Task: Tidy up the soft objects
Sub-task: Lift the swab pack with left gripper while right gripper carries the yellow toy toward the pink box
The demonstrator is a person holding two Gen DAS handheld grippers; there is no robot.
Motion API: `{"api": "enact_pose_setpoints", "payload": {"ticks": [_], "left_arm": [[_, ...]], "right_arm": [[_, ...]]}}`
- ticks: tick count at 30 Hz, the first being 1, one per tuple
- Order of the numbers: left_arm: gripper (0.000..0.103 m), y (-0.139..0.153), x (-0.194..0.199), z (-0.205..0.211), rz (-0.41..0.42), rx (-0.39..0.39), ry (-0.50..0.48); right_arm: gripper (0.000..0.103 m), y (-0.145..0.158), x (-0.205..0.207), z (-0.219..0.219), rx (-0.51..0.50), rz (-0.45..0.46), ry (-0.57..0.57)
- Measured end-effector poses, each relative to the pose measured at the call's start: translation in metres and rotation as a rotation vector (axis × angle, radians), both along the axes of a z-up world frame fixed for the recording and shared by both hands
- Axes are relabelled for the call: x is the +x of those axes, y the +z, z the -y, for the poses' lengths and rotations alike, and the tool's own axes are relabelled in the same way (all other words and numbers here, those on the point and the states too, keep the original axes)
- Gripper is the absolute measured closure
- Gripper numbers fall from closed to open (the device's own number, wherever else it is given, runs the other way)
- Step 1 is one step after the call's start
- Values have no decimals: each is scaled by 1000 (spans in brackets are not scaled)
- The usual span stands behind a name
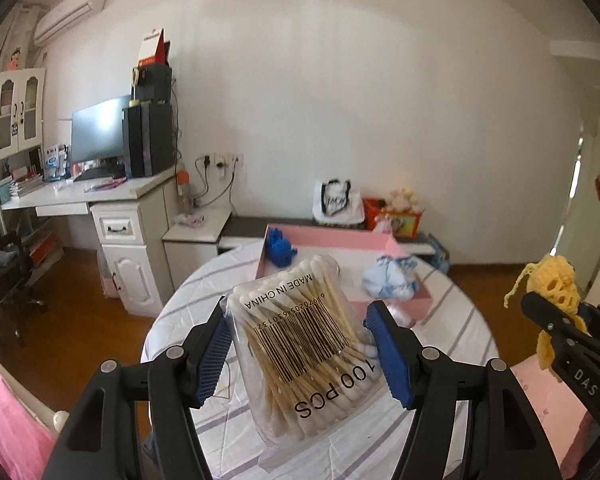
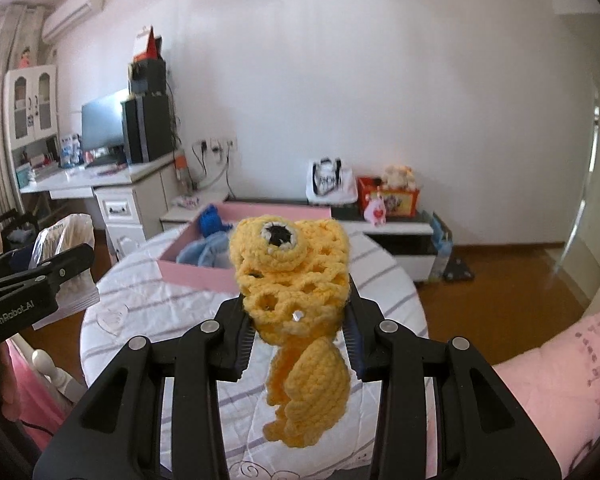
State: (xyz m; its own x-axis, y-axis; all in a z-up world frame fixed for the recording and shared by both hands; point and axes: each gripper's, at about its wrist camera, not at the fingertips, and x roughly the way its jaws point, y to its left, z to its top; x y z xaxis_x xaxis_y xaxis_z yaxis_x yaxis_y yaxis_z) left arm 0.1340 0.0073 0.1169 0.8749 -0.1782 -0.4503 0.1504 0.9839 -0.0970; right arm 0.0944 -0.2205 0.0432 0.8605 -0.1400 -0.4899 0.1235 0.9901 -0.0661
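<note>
Aloft over the round striped table [image 1: 188, 300], a crinkly clear cotton-swab pack [image 1: 304, 344] sits clamped in the left gripper [image 1: 300, 354]; the right gripper [image 2: 298, 342] pinches a knobbly yellow crochet toy [image 2: 292, 276]. Beyond stands an open-topped pink box [image 2: 196, 270], with bare tabletop around it.

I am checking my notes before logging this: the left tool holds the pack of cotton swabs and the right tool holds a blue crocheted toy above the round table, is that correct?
Nearly. The crocheted toy in the right tool is yellow, not blue, as the right wrist view shows. The left tool does hold the pack of cotton swabs above the round table.
</note>
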Motion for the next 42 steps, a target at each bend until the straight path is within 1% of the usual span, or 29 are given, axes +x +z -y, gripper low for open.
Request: {"api": "enact_pose_setpoints", "payload": {"ticks": [7, 13, 16, 20, 28, 29, 34, 36, 40, 42], "left_arm": [[40, 15, -47, -9, 81, -1, 12], [40, 17, -87, -14, 141, 10, 20], [40, 12, -103, -15, 158, 4, 20], [40, 4, -115, -18, 181, 5, 27], [40, -9, -139, -19, 206, 7, 28], [40, -10, -132, -19, 204, 8, 29], [40, -13, -128, -19, 196, 6, 30], [40, -9, -121, -18, 189, 5, 34], [40, -8, -112, -17, 175, -2, 33], [40, -1, -106, -13, 172, 0, 33]], "right_arm": [[68, 21, -24, -11, -20, 88, 25], [68, 34, -45, -18, -36, 150, 38], [68, 39, -52, -21, -46, 172, 40], [67, 43, -59, -21, -54, 196, 48], [67, 42, -69, -20, -56, 211, 53], [67, 42, -69, -19, -55, 212, 54], [67, 42, -71, -17, -56, 206, 54], [67, 42, -71, -16, -60, 206, 55], [67, 42, -71, -18, -68, 202, 55], [67, 43, -70, -18, -67, 202, 54]]}}
